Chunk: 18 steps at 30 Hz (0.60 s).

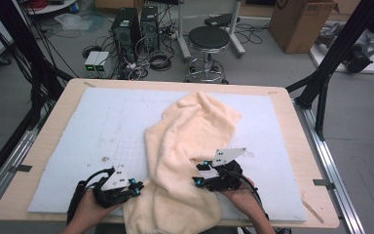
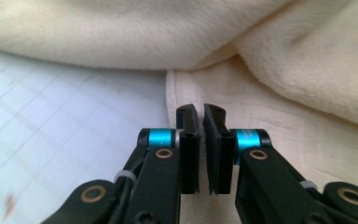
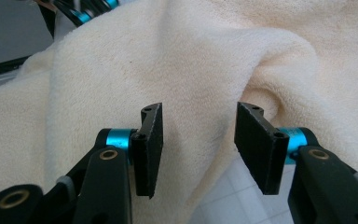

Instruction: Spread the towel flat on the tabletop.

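1. Two grippers at the cream towel (image 1: 185,161), which lies crumpled across the white mat (image 1: 92,126).
2. Left gripper (image 2: 200,122): jaws nearly together at the hem, nothing pinched.
3. Right gripper (image 3: 198,140): jaws wide around a fold.
4. Spreading or folding, I judge, hardly begun.

Two hands enter from the bottom edge of the high view, each holding a black two-jaw claw. The left claw (image 1: 137,187), at about seven o'clock in the high view, points toward three o'clock; its jaws stand almost together, with only a thin slit between the pads. The right claw (image 1: 198,174), at about five o'clock, points toward nine o'clock, jaws held well apart.
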{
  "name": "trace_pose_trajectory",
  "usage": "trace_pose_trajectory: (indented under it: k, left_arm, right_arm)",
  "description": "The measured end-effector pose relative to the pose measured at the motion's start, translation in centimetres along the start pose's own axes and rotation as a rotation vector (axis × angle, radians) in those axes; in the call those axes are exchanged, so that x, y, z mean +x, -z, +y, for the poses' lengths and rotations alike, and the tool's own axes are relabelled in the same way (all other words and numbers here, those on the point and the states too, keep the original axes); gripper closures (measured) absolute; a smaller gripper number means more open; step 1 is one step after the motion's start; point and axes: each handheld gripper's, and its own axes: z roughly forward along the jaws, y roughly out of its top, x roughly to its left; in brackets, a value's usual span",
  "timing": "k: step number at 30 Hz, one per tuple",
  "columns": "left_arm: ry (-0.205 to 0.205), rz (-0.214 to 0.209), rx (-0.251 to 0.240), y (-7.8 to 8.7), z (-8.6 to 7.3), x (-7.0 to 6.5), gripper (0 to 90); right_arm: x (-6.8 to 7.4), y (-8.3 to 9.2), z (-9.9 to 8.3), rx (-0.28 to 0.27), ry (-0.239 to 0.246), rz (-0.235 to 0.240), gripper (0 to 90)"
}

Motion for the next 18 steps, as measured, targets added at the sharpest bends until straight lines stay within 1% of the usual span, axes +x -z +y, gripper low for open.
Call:
trace_pose_trajectory:
  k: [1,2,3,4,5,7,9,11,12,13,14,15,16,17,18]
  left_arm:
    - [0.008,0.023,-0.022,1.7,-0.8,-0.8,84.5]
    - [0.012,0.036,-0.033,2.5,-1.3,-1.2,84.5]
    - [0.012,0.036,-0.033,2.5,-1.3,-1.2,84.5]
    - [0.021,0.053,-0.049,4.3,-2.2,-2.0,84.5]
    - [0.028,0.060,-0.053,4.9,-2.5,-2.4,84.5]
    - [0.039,0.065,-0.060,6.6,-3.5,-3.5,84.5]
    - [0.042,0.068,-0.062,7.9,-4.2,-4.5,84.5]
    - [0.056,0.053,-0.071,8.8,-4.6,-5.2,84.1]
    - [0.051,0.047,-0.075,9.1,-4.7,-5.3,82.8]
    - [0.055,0.047,-0.091,9.3,-4.6,-5.4,78.9]
    - [0.055,0.047,-0.091,9.3,-4.6,-5.4,72.9]
    - [0.062,0.044,-0.103,9.4,-4.5,-5.3,67.6]
    - [0.068,0.043,-0.118,9.4,-4.2,-5.0,65.3]
    - [0.076,0.049,-0.146,9.1,-3.6,-4.2,64.6]
    - [0.080,0.050,-0.160,8.6,-3.0,-3.5,62.3]
  right_arm:
    - [0.0,0.0,0.0,-0.001,0.006,-0.001,51.8]
    - [0.1,0.1,0.0,0.000,0.002,0.002,51.9]
    - [0.1,0.0,0.0,-0.005,0.005,0.003,51.9]
    - [0.1,0.0,0.0,-0.006,0.009,-0.002,52.0]
    - [0.2,0.0,0.0,-0.003,0.011,0.005,52.0]
    - [0.3,-0.1,0.1,-0.001,0.010,0.006,52.2]
    - [0.4,-0.1,0.1,0.000,0.013,0.006,52.6]
    - [0.5,0.0,0.1,0.004,0.018,0.010,53.4]
    - [0.6,-0.1,0.1,0.001,0.019,0.006,53.9]
    - [0.6,-0.1,0.0,0.001,0.020,0.008,54.9]
    - [0.5,-0.1,0.0,-0.003,0.018,0.007,55.4]
    - [0.4,-0.1,0.0,0.002,0.012,0.006,55.5]
    - [0.3,-0.1,-0.1,0.001,0.009,-0.001,56.5]
    - [0.3,-0.1,-0.1,0.004,0.004,-0.005,57.5]
    - [0.3,-0.1,-0.1,0.003,0.001,-0.013,58.5]
